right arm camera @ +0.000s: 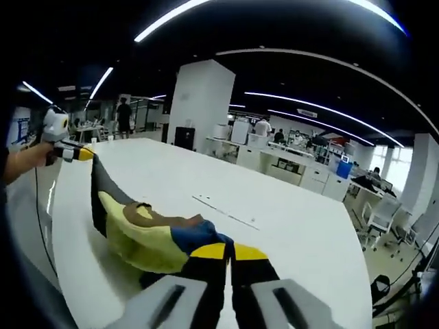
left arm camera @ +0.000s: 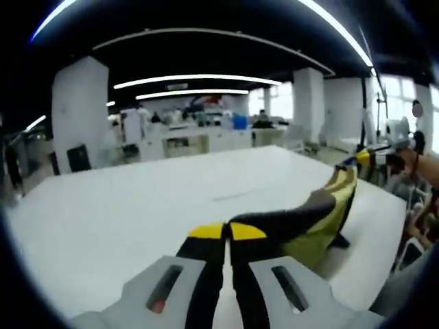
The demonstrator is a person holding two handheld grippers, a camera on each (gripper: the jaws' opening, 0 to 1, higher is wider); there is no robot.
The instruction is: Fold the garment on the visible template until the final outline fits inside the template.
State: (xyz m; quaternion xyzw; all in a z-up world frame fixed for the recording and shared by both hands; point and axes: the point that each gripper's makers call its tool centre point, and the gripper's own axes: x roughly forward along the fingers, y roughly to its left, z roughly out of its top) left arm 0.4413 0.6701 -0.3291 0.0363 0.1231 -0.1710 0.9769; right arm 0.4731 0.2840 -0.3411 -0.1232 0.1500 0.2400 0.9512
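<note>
A yellow, black and grey garment [left arm camera: 322, 219] hangs stretched between my two grippers, sagging toward the white table [left arm camera: 123, 212]. In the left gripper view my left gripper [left arm camera: 227, 232] is shut on one end of it, and my right gripper [left arm camera: 363, 159] holds the far end at the right. From the right gripper view, my right gripper [right arm camera: 228, 251] is shut on the garment [right arm camera: 147, 240], which shows blue and brown patches. The left gripper [right arm camera: 77, 153] grips its other end at the far left. Faint template lines [right arm camera: 223, 211] mark the tabletop beyond the cloth.
The table's edge [right arm camera: 65, 274] runs close under the garment. A person's hand [right arm camera: 24, 161] holds the left gripper. Desks, chairs [right arm camera: 374, 212], white pillars [left arm camera: 79, 113] and several people stand in the office behind the table.
</note>
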